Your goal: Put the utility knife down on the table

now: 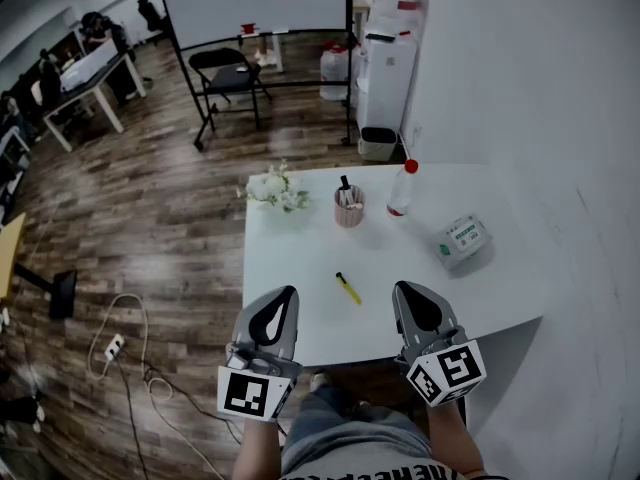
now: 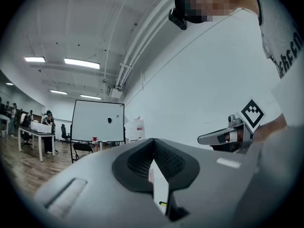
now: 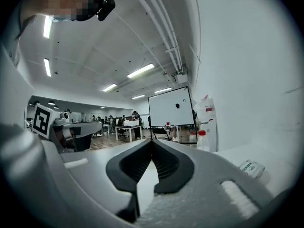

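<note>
- The utility knife (image 1: 348, 288), yellow with a dark tip, lies flat on the white counter (image 1: 500, 278), toward the near edge and roughly midway between the two tools. Nothing touches it.
- The left tool (image 1: 288, 291) hangs over the near left corner of the counter. Its own view shows the jaws meeting at the tips with nothing between them.
- The right tool (image 1: 401, 289) hovers over the near edge, to the right of the knife. Its jaws are likewise closed tip to tip and hold nothing.
- Judged from this, the task looks done: the knife is down, free of both tools and lying steady. Nothing seems left except perhaps to draw the tools away.
- Farther back on the counter stand a small bunch of white flowers (image 1: 277, 190), a pink cup (image 1: 349, 208) holding pens, and a clear bottle (image 1: 402, 190) with a red cap. A small white and green box (image 1: 464, 240) lies off to the right.
- All of these sit well apart from the knife and do not crowd it.
- Beyond the counter are a wooden floor, a black chair (image 1: 228, 78), a whiteboard (image 1: 250, 3), a white water dispenser (image 1: 385, 73) and a power strip with cables (image 1: 115, 346) on the floor to the left.
</note>
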